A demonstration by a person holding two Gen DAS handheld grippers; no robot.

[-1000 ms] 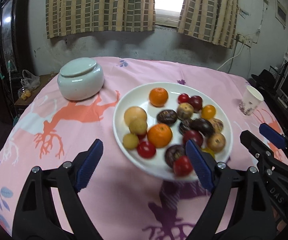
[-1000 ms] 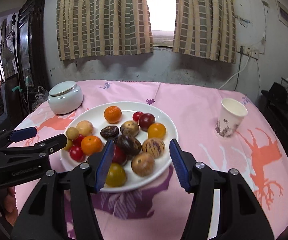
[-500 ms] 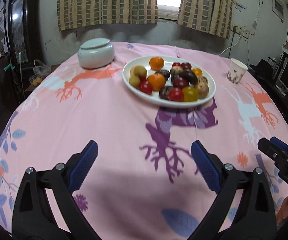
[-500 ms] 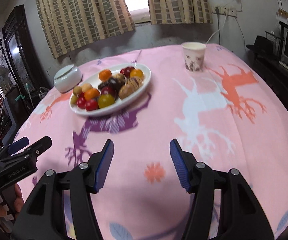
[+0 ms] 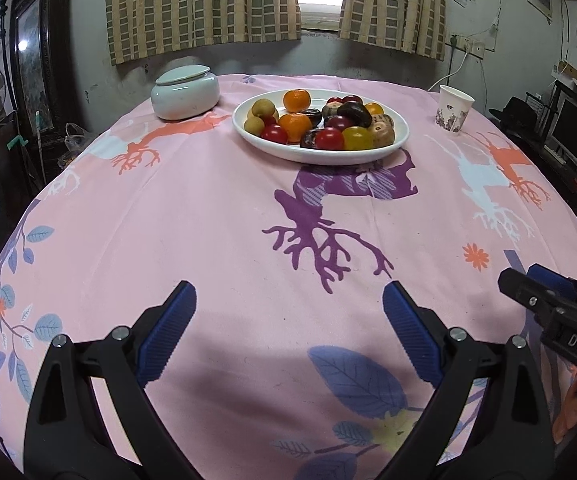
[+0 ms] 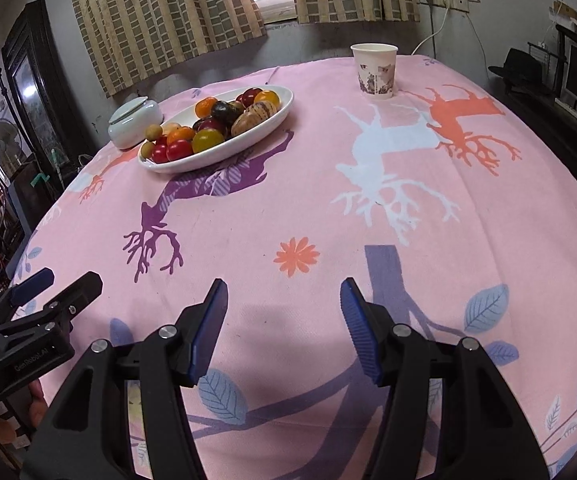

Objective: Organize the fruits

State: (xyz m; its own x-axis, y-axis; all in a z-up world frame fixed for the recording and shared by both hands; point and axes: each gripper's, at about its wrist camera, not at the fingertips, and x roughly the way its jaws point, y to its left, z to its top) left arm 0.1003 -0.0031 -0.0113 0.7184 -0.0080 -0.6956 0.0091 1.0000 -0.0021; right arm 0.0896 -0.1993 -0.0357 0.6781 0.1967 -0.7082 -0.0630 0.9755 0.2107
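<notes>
left gripper point(image 5: 288, 316): jaws spread wide, nothing between them, held above the near part of the table, well apart from the plate; blue ribbed pads point(image 5: 166, 332) face each other
right gripper point(image 6: 282, 320): jaws spread wide, holding nothing, also over the near edge of the table; it shows at the right edge of the left view point(image 5: 548, 312), and the left one shows at the left edge of the right view point(image 6: 36, 320)
tablecloth point(image 5: 216, 216): pink, printed with purple, white and orange deer and blue leaves, covers the round table under both grippers
plate point(image 5: 300, 151): white, shallow, on the far half of the table, partly over the purple deer print
fruits point(image 5: 320, 122): all heaped on the plate, none on the cloth; two oranges point(image 5: 296, 100), red round ones point(image 5: 274, 134), a yellow-green one point(image 5: 356, 139), small tan ones point(image 5: 262, 108), dark brown ones and a striped tan one point(image 6: 256, 112)
jar point(image 5: 184, 92): pale, squat, lid on, just left of the plate, near the far edge
paper cup point(image 5: 453, 110): white with a printed band, upright, to the right of the plate and apart from it
behind the table: checked curtains point(image 5: 204, 4) with a bright gap between them, a grey wall, a dark cabinet point(image 5: 36, 72) on the left
</notes>
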